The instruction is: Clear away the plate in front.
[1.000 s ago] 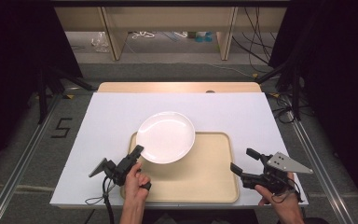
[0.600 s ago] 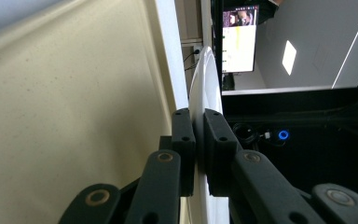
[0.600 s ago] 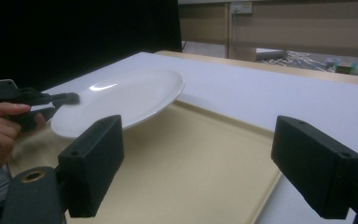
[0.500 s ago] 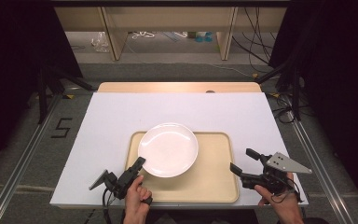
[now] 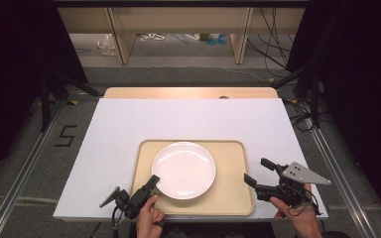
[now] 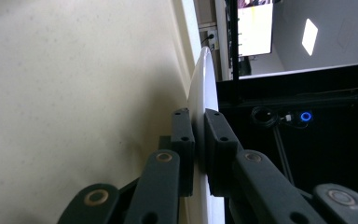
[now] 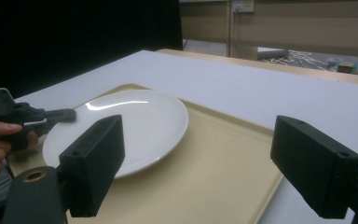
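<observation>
Over the beige tray (image 5: 235,201), near centre of the white tabletop (image 5: 129,124), a white plate (image 5: 183,169) is pinched at its near-left rim by the left gripper (image 5: 151,181). Stiff, glossy, probably ceramic: breakable, slippery, best taken at the rim. Right gripper (image 5: 257,171) fingers are spread, empty. Dark curtains and wooden shelving are noted beyond.

We see the plate (image 5: 183,169) lying in the tray (image 5: 233,198), left of its middle, and the tray sits on the near half of the table (image 5: 188,119). The left gripper (image 5: 151,182) meets the plate's near-left rim, while the right gripper (image 5: 257,171) is just right of the tray.
</observation>
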The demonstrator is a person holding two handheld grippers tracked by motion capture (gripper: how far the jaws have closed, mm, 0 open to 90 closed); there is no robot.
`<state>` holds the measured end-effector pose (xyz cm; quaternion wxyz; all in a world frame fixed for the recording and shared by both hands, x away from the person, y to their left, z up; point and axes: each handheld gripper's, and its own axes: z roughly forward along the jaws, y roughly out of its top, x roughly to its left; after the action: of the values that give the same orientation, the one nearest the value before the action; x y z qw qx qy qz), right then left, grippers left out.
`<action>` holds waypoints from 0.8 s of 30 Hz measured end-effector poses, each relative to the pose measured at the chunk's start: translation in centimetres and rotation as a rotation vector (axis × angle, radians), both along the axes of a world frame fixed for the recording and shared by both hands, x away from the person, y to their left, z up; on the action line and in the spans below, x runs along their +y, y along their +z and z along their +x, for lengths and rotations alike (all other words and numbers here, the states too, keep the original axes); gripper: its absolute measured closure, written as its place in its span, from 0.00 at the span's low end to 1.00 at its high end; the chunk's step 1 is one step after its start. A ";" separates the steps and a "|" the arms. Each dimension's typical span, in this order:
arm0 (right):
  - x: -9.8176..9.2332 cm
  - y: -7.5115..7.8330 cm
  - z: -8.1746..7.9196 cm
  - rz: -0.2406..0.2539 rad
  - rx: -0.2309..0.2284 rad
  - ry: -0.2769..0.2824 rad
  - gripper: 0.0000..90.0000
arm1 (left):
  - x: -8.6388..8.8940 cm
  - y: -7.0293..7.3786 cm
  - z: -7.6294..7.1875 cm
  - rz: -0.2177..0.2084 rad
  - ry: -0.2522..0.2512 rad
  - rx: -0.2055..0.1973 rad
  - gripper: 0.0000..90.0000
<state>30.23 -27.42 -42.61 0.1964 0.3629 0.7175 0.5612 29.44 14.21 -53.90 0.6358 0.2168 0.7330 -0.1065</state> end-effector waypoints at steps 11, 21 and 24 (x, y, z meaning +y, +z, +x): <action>-0.1 0.0 0.0 0.002 -0.001 -0.013 0.20 | -1.3 0.0 -0.1 0.053 -0.028 -0.002 0.92; 0.0 0.0 0.0 -0.005 -0.005 -0.009 0.20 | -1.8 0.3 0.4 0.156 -0.059 0.024 0.94; -0.1 0.0 0.0 -0.008 -0.012 -0.009 0.20 | -1.9 0.5 0.5 0.194 -0.072 0.035 0.94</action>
<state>30.27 -27.48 -42.66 0.2047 0.3618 0.7170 0.5596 29.95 12.36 -53.37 0.5946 0.3015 0.7428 -0.0617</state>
